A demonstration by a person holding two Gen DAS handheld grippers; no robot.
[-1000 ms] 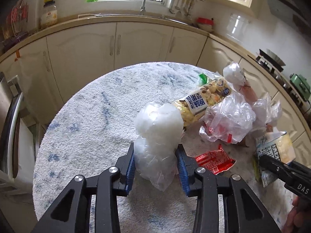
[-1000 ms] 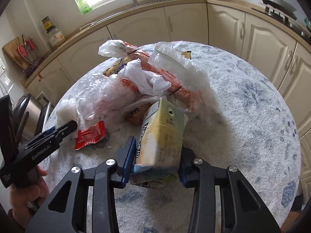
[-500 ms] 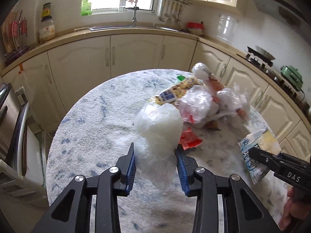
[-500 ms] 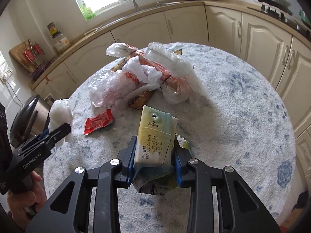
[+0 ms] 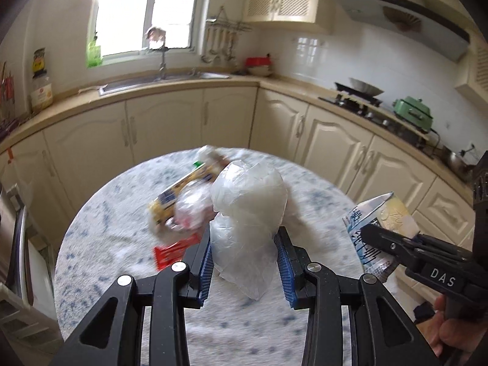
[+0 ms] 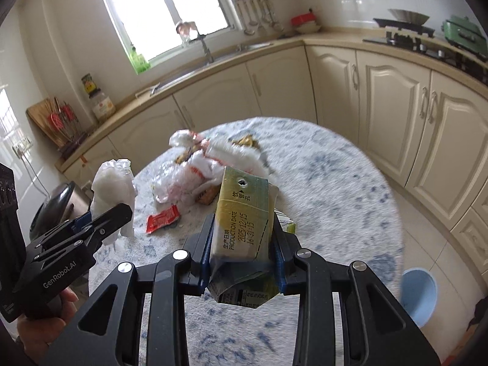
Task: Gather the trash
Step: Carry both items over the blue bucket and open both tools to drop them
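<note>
Both pieces of trash have come up off the tabletop (image 6: 350,183) since a second ago. Then the crumpled clear plastic bag (image 5: 248,213) sat low among the litter; now it hangs between the blue pads of the left tongs (image 5: 245,262), pinched at its lower half, with the table dropping away beneath. The right tongs (image 6: 241,253) have narrowed onto the flattened drink carton (image 6: 244,222) and now clamp it by its sides, printed date facing up, its crushed base hanging below the pads. A second ago that carton leaned against the pile.

So the pick-up looks done for these two pieces, and the carry to a bin seems to be the step in hand.

The likely container is the light blue bin (image 6: 419,296) on the floor, at about four o'clock in the right wrist view, just off the table's edge. Only part of its rim and wall shows; what it holds cannot be told.

Left on the tabletop, around twelve o'clock from the carton, is the heap of plastic wrappers (image 6: 210,164) with a yellow snack packet (image 5: 180,195) in it, and a red sachet (image 6: 162,218) lying apart at ten o'clock. These are not yet collected.
</note>
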